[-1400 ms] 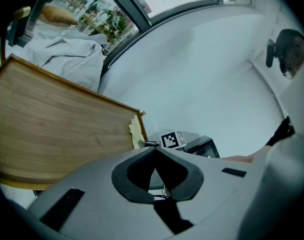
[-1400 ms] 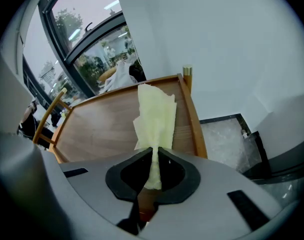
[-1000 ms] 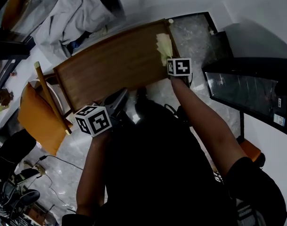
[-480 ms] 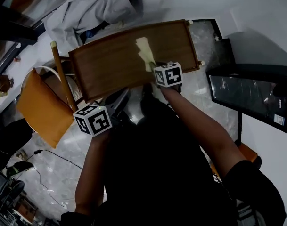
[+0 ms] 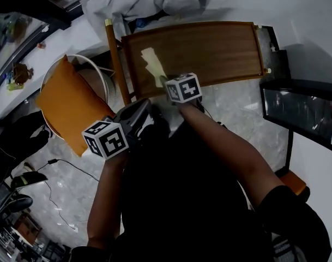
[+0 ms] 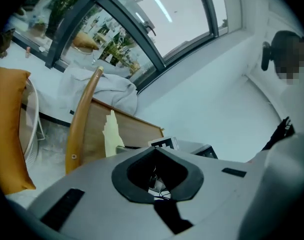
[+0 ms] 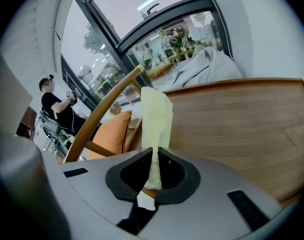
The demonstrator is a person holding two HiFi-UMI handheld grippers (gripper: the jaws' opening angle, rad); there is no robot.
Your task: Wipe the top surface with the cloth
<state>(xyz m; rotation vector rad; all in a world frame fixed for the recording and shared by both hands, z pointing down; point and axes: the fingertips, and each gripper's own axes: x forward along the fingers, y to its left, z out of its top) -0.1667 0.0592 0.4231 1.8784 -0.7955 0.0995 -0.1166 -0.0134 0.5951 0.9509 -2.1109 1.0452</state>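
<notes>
One pale-yellow cloth (image 5: 152,64) pinched in right hand-held gripper (image 7: 154,159), on wood-grain top (image 5: 215,45).

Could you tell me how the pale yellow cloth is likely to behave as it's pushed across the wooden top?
Probably floppy: the cloth narrows to a thin pinch where the right tool is shut on it. Likely light, as it lies flat and thin on the wooden top. It may bunch or fold rather than slide stiffly.

I'm wearing a black short-sleeved top (image 5: 176,201). My left gripper (image 6: 155,151) and right gripper (image 7: 155,153) are showing grey shells with black slots and black jaw linings, each carrying a white cube (image 5: 107,140) printed with black square markers.
</notes>
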